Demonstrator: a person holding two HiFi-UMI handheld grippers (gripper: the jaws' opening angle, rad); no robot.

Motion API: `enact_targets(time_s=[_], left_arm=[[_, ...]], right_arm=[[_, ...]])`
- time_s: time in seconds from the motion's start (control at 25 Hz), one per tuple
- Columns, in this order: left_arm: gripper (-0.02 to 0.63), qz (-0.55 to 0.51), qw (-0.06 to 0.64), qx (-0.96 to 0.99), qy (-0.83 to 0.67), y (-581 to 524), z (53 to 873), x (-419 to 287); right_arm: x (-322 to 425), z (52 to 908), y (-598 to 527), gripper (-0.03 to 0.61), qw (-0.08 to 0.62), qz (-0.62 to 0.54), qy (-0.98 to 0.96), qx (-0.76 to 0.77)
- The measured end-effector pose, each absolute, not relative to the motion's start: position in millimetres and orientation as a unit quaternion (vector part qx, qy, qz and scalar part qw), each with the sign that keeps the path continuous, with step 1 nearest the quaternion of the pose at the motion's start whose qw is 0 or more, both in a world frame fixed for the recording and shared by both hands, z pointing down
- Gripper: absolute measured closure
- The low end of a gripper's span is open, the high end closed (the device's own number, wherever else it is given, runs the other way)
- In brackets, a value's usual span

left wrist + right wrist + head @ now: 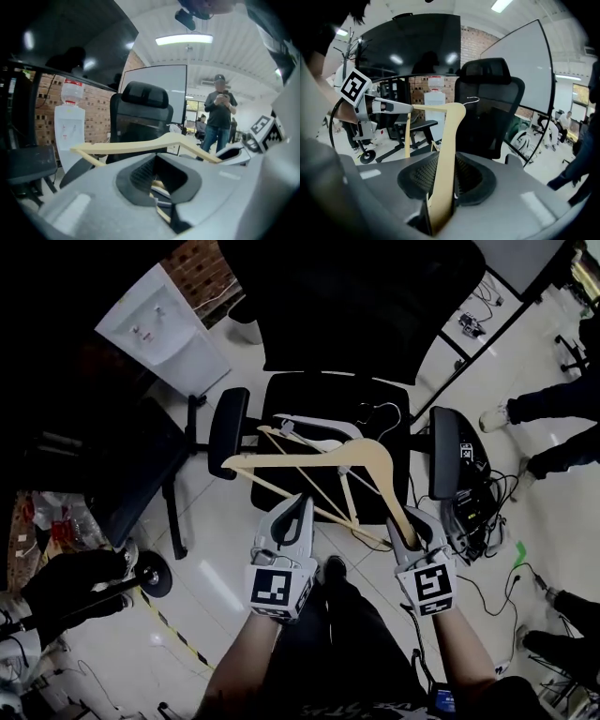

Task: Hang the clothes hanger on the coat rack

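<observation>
A pale wooden clothes hanger with a thin metal hook is held in the air above a black office chair seat. My left gripper is shut on the hanger's lower bar, which shows between its jaws in the left gripper view. My right gripper is shut on the hanger's right arm; in the right gripper view the wooden arm rises straight out of its jaws. A branched coat rack top shows dimly at the far left of the right gripper view.
A white hanger lies on the chair seat under the wooden one. A water dispenser stands at the back left, a second dark chair at left. Cables and people's feet are on the right; a person stands ahead.
</observation>
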State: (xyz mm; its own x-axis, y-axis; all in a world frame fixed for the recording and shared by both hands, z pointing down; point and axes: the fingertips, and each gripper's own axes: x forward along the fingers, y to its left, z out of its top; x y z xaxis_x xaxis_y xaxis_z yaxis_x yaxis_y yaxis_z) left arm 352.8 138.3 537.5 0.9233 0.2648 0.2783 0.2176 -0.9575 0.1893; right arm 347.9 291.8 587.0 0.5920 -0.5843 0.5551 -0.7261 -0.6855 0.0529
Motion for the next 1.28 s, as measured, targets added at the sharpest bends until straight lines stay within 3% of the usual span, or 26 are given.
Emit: enact_targets(time_s=[0.24, 0.4, 0.64, 1.28], left_arm=[[0.609, 0.107, 0.071, 0.990, 0.053, 113, 466, 319], [0.609, 0.098, 0.025, 0.995, 0.017, 89, 445, 279], [0.609, 0.074, 0.047, 0.991, -0.098, 19, 411, 211], [0.609, 0.015, 0.050, 0.954, -0.294, -107, 373, -5]], right_arm=[[343, 523, 250, 0.482, 0.157, 0.195, -0.472, 0.845], [328, 501, 217, 0.482, 0.162, 0.175, -0.526, 0.816], [291, 467, 130, 0.482, 0.165, 0.125, -0.621, 0.756], [98, 431, -41, 0.482, 0.183, 0.060, -0.769, 0.609]])
